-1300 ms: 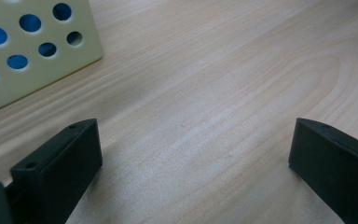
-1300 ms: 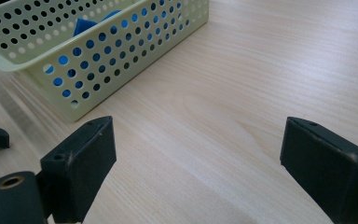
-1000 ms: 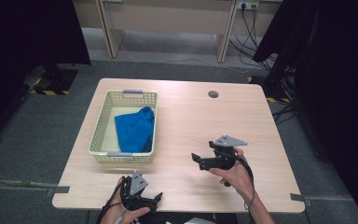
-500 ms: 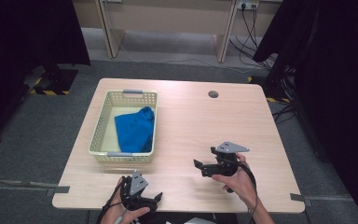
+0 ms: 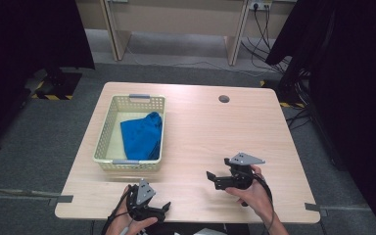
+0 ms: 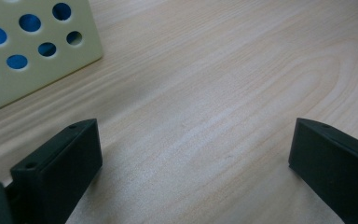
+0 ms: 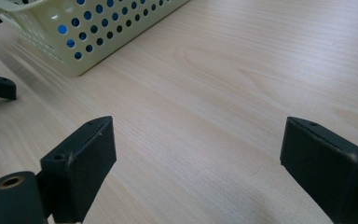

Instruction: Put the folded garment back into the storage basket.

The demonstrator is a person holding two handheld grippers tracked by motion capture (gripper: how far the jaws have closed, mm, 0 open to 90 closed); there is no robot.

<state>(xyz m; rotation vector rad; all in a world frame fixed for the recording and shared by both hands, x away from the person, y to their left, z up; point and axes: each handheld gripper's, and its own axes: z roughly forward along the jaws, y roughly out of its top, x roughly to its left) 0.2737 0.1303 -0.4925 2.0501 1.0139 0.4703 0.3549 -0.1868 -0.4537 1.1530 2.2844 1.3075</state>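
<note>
The right gripper [image 5: 214, 178] is drawing back from the basket [image 5: 105, 142] toward the table's near edge, jaws spread and empty. The left gripper [image 5: 160, 209] is resting below the basket, jaws spread too. The blue cloth [image 5: 141, 134] is lying inside the basket, so the putting-away looks finished. No readable writing anywhere.
</note>
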